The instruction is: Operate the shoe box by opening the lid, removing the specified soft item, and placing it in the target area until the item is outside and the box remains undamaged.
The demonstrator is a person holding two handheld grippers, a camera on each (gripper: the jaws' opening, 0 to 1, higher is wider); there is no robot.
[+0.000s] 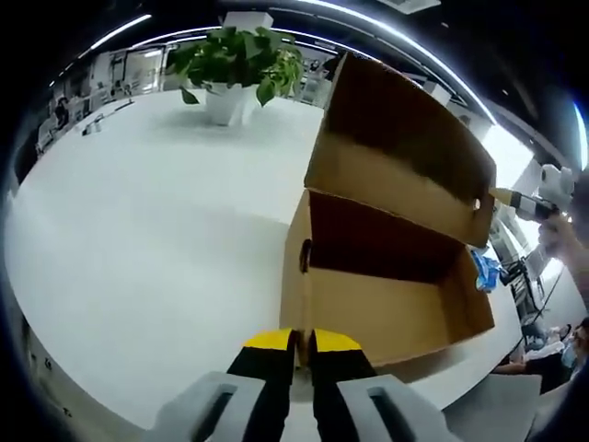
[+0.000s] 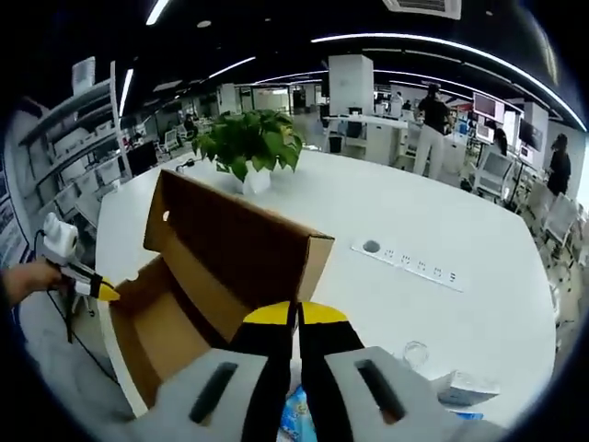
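No text, label or number can be read on the box [image 1: 386,276]. Print on the blue packet [image 2: 299,416], at the frame's bottom, is too small.

In the left gripper view the shoe box [image 1: 386,304] stands on the worktop [image 1: 156,239] just ahead and to the right of the left claw [image 1: 303,343], its lid [image 1: 396,147] raised behind it. A potted plant [image 1: 235,69] stands farther ahead. In the right gripper view the box lies ahead-left of the right claw [image 2: 295,315], a socket strip [image 2: 414,263] to its right.
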